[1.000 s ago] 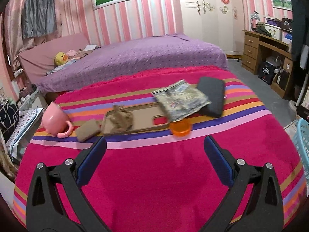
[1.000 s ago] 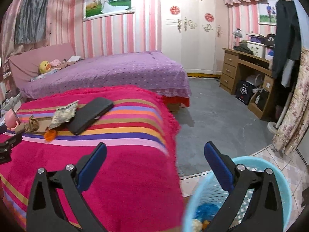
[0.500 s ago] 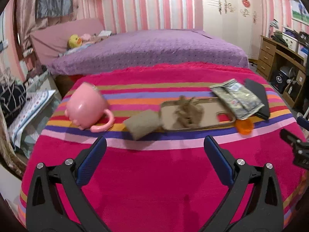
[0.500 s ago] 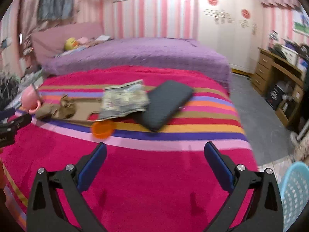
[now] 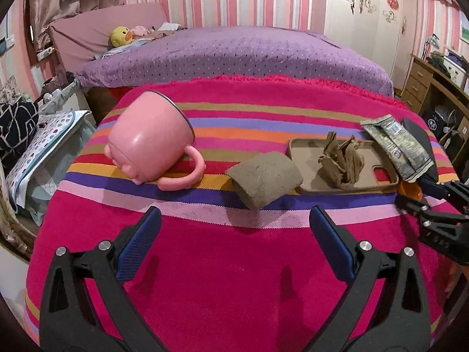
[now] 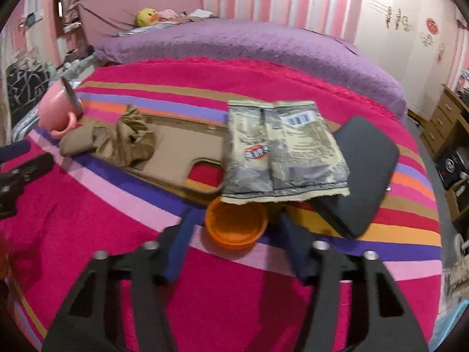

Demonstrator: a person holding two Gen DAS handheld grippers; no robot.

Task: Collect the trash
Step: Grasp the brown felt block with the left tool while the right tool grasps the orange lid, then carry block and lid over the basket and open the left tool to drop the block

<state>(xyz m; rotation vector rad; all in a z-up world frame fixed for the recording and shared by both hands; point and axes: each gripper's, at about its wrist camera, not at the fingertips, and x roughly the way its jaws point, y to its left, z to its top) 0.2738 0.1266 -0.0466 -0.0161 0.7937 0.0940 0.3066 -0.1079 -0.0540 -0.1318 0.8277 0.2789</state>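
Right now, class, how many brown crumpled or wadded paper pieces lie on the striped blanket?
2. One crumpled brown paper sits on the tan tray; one brown wad lies on the blanket between the tray and the pink cup. The snack bag may hide more.

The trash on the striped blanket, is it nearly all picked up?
Not yet. Nothing looks cleared. The right tongs are closing around the small orange plastic cap. The silver foil snack wrapper, crumpled brown paper and grey-brown wad remain, with the left tongs open above the blanket.
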